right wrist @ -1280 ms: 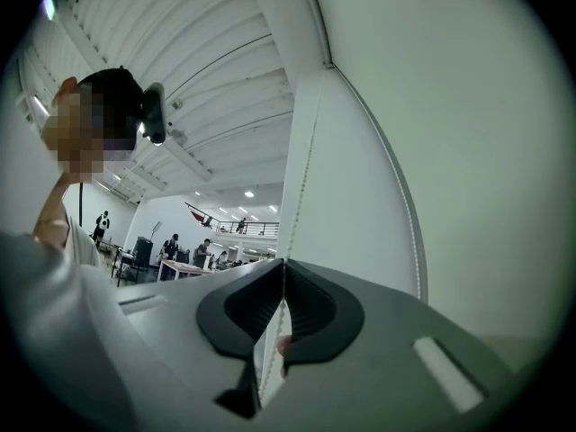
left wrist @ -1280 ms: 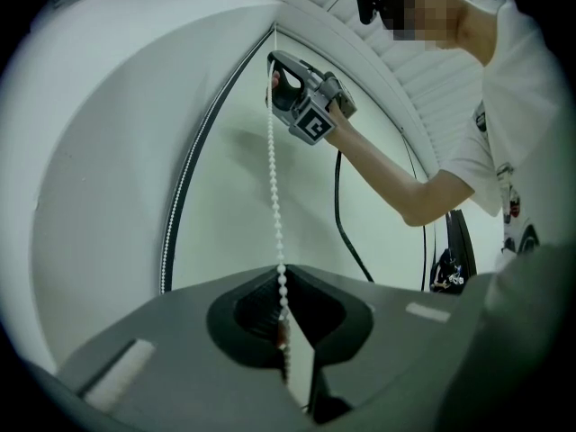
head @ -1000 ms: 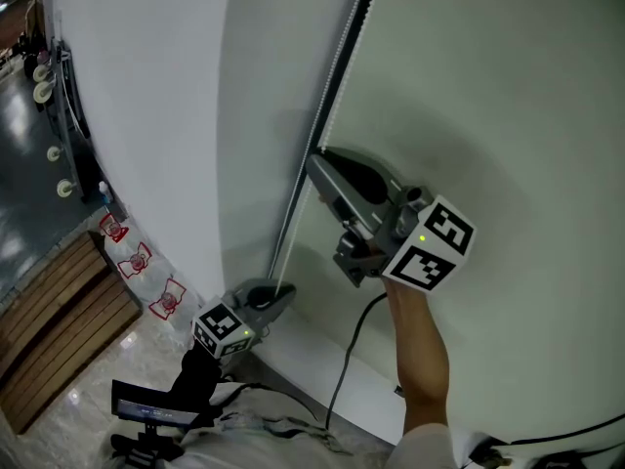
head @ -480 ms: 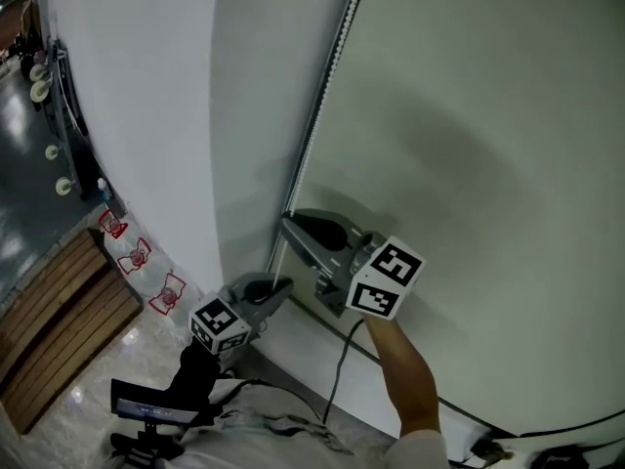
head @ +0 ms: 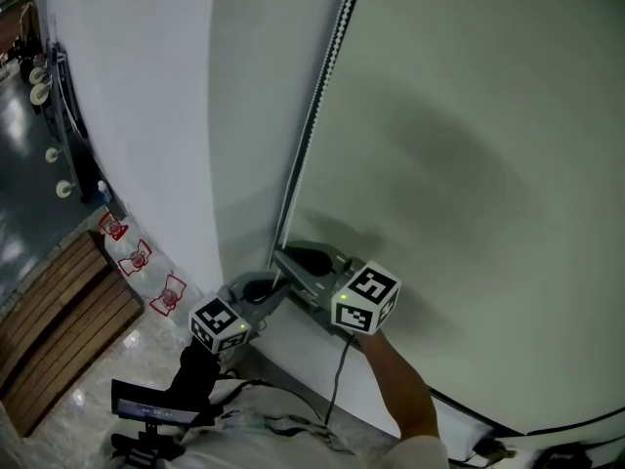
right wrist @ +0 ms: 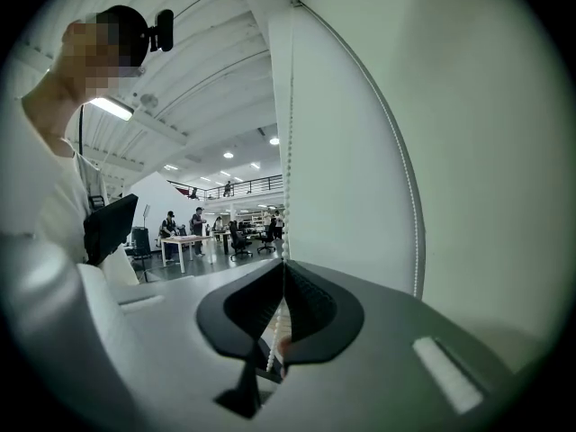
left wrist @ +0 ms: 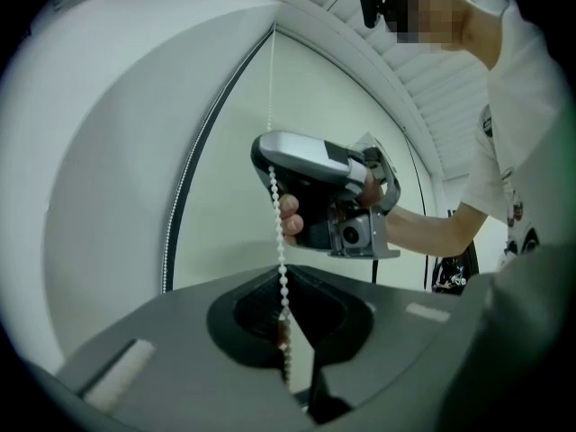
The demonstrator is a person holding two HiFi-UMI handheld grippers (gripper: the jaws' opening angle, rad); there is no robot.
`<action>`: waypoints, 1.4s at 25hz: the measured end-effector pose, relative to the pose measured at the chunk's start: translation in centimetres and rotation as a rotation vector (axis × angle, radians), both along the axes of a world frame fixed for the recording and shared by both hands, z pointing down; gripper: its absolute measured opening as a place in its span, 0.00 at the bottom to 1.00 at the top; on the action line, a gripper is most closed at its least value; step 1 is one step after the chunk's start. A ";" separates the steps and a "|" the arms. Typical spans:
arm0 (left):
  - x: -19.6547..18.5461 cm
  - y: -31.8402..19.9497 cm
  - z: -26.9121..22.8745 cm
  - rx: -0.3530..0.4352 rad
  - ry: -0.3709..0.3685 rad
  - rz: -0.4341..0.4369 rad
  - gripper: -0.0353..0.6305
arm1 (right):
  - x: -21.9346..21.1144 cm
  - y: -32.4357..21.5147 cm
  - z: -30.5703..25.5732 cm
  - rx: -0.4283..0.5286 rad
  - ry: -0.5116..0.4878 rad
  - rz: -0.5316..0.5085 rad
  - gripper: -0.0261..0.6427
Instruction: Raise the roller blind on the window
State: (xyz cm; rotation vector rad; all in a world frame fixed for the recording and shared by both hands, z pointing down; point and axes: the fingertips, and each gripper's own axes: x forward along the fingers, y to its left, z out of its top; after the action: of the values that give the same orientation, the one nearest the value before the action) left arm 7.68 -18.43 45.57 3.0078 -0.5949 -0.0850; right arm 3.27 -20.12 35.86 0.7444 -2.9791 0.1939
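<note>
- Your right gripper (head: 281, 258) had come down the bead chain (head: 314, 115) from mid-height to just above your left gripper (head: 279, 289).
- Its jaws were pressed together, pinching the chain. The left jaws looked closed on the same chain lower down.
- The roller blind (head: 469, 164) hung just right of the chain.
- This looked like the bottom of one pulling stroke.
- Next you would likely need to release the right jaws, reach high and pinch again.
</note>
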 end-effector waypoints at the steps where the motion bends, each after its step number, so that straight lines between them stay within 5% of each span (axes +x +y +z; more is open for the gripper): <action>1: 0.0 0.0 0.0 -0.002 0.004 0.000 0.05 | 0.0 0.1 0.2 -0.003 -0.001 0.001 0.05; 8: 0.3 0.2 -0.6 0.001 0.020 0.015 0.05 | 0.6 -0.2 -0.5 0.029 -0.040 0.050 0.07; 10: 0.4 0.3 -0.7 0.003 0.020 0.018 0.05 | 0.5 -0.1 -0.1 0.024 -0.041 0.046 0.22; 16: 0.3 0.1 -0.6 0.007 0.017 0.017 0.05 | 1.5 -0.9 -3.4 0.023 -0.165 0.035 0.28; 28: 0.6 0.3 -0.7 0.008 0.013 0.024 0.05 | 1.0 -1.6 -18.1 0.268 -0.216 -0.041 0.29; 35: 0.6 0.3 -0.5 0.008 0.010 0.026 0.05 | 1.5 -2.9 -23.9 0.334 -0.250 -0.051 0.25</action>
State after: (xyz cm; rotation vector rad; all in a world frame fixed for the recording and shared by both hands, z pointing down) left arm 8.30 -18.11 45.12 3.0205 -0.5553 -0.1011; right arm 4.72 -23.05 11.94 0.7175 -3.3107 -0.2391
